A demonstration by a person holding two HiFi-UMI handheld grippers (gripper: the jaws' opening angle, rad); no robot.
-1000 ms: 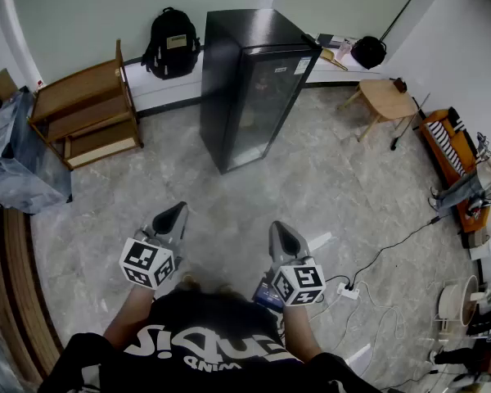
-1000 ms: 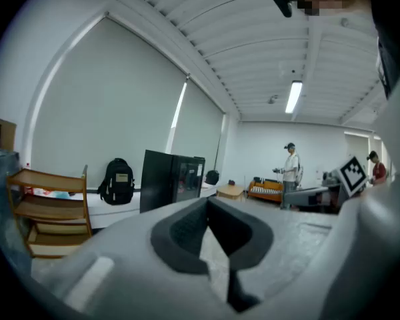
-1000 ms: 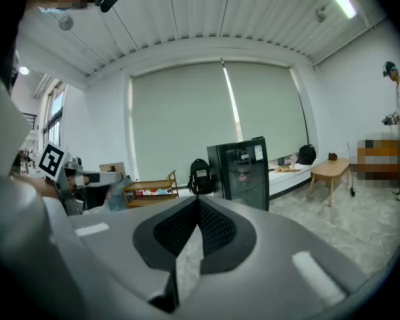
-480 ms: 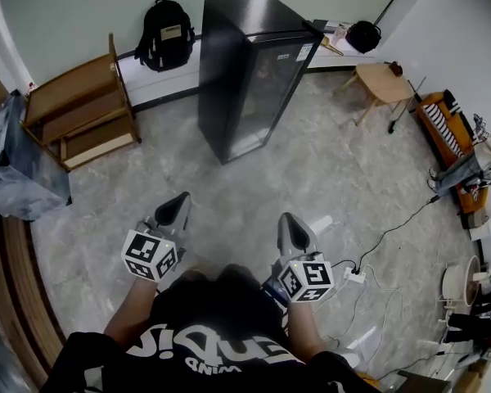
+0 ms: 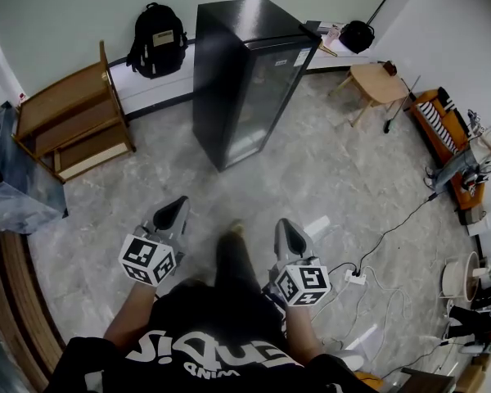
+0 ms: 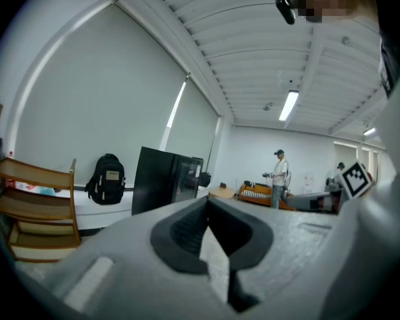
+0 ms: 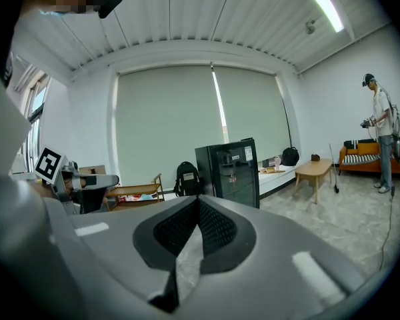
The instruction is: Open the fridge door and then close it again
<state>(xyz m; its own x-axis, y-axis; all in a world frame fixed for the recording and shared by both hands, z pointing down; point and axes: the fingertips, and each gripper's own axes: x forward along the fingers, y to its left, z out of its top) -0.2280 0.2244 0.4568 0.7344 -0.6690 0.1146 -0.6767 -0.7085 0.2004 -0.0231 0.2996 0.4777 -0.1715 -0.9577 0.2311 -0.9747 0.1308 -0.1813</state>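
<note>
1. The only print we see on the fridge (image 5: 250, 80) is a pair of small white stickers (image 5: 299, 58) at the top corner of its door. They are too small for us to read.
2. The black backpack (image 5: 157, 39) in the upper left of the head view carries a tan patch (image 5: 163, 38). Its print is also beyond us.
3. The black shirt (image 5: 204, 346) at the bottom edge of the head view bears large white lettering. It shows upside down, and we cannot make out the words.
4. Each gripper's cube (image 5: 147, 260) shows black-and-white square markers and no words.
5. The fridge is a tall black cabinet with a dark glass door, and the door is shut. It stands in the upper middle of the head view, its back toward a low white ledge, just right of the backpack.
6. A wooden shelf (image 5: 69, 121) stands at the left, and a low wooden table (image 5: 376, 80) at the upper right.
7. The left gripper (image 5: 176, 207) sits in the lower left of the head view, well apart from the fridge. Its jaws are clenched together on nothing.
8. The right gripper (image 5: 285, 228) sits in the lower right, equally far off. Its jaws meet at the tip, also empty.
9. Both gripper views show the fridge past the closed tips, left of centre in the left gripper view (image 6: 167, 179) and right of centre in the right gripper view (image 7: 232, 169).
</note>
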